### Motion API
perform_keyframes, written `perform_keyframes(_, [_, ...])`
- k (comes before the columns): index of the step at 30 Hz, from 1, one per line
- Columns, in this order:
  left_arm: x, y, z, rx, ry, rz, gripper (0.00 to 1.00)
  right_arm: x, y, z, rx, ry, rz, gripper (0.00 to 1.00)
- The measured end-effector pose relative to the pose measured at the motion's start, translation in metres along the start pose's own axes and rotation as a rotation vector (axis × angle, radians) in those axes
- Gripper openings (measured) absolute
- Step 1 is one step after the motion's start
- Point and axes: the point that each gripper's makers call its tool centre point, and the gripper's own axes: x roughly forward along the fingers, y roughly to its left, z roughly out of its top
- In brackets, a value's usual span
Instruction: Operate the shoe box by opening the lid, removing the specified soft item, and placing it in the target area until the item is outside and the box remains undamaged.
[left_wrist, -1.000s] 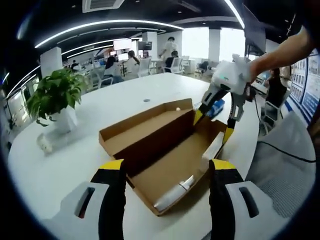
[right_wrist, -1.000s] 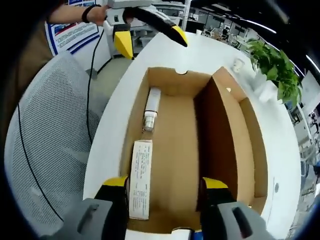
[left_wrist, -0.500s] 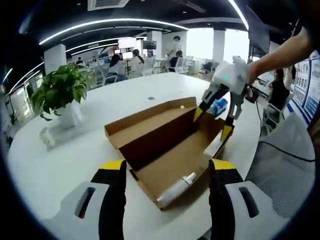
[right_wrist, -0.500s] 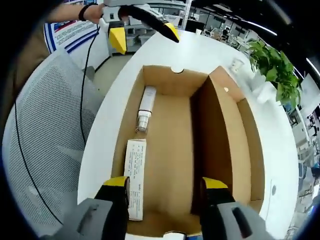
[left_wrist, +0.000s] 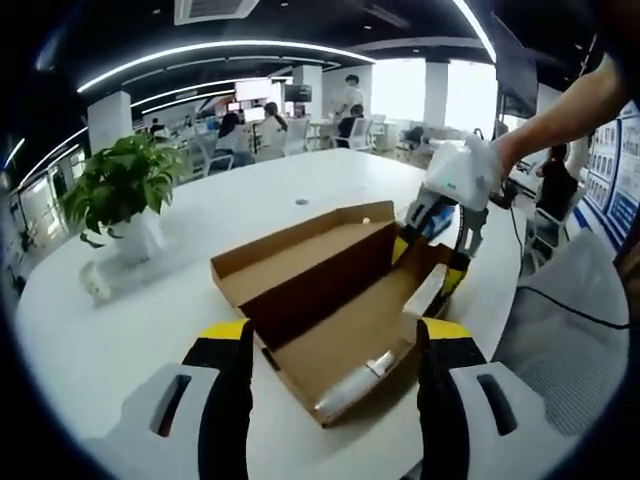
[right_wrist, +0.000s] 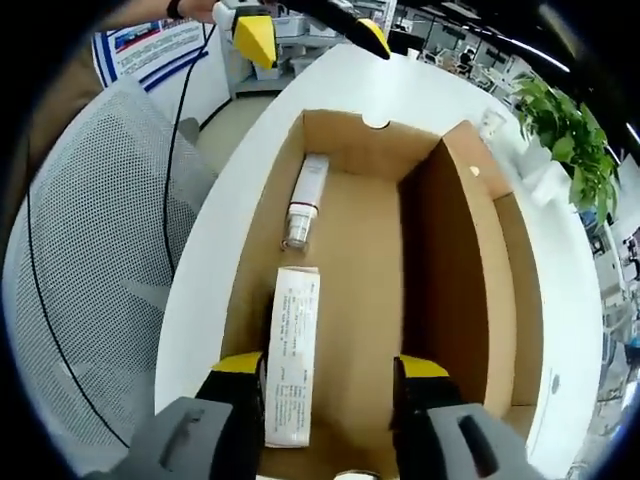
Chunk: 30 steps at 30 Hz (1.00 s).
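Note:
The cardboard shoe box (left_wrist: 345, 325) lies open on the white table, its lid (left_wrist: 300, 255) folded back. A white tube (left_wrist: 350, 385) lies at one end of the box floor and a long white printed carton (left_wrist: 426, 290) at the other. My right gripper (left_wrist: 430, 262) reaches down into that far end. In the right gripper view its open jaws (right_wrist: 330, 368) straddle the carton (right_wrist: 293, 355), which lies close to the left finger; the tube (right_wrist: 305, 200) lies beyond. My left gripper (left_wrist: 335, 335) hovers open before the box, and its yellow tips (right_wrist: 255, 35) show past the box's end.
A potted plant (left_wrist: 115, 195) stands on the table (left_wrist: 120, 330) to the lid's side. A grey mesh chair (right_wrist: 90, 280) with a black cable across it sits against the table's edge beside the box. People sit at desks far behind.
My right gripper has come down into the box, so the white carton now lies between its jaws. The left gripper has barely moved.

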Motion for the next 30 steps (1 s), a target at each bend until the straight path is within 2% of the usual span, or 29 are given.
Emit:
perform_keyframes(15, [0.001, -0.004, -0.001, 0.009, 0.011, -0.009, 0.67, 0.016, 0.000, 0.005, -0.006, 0.021, -0.013, 0.36])
perform_keyframes(22, [-0.001, -0.002, -0.003, 0.010, 0.016, -0.007, 0.67, 0.031, 0.006, 0.003, -0.034, 0.069, -0.003, 0.25])
perform_keyframes(23, [-0.002, -0.002, -0.003, 0.007, 0.016, -0.005, 0.67, 0.031, 0.009, 0.003, -0.014, 0.074, 0.017, 0.24])
perform_keyframes(25, [-0.003, 0.000, -0.004, 0.003, 0.017, -0.001, 0.67, 0.030, 0.007, 0.004, -0.009, 0.065, 0.012, 0.22])
perform_keyframes(26, [-0.003, 0.001, -0.006, -0.002, 0.018, 0.001, 0.67, 0.029, 0.009, 0.004, -0.005, 0.064, 0.022, 0.17])
perform_keyframes(30, [-0.004, 0.001, -0.009, -0.005, 0.023, 0.001, 0.66, 0.029, 0.013, 0.006, 0.019, 0.038, 0.033, 0.17])
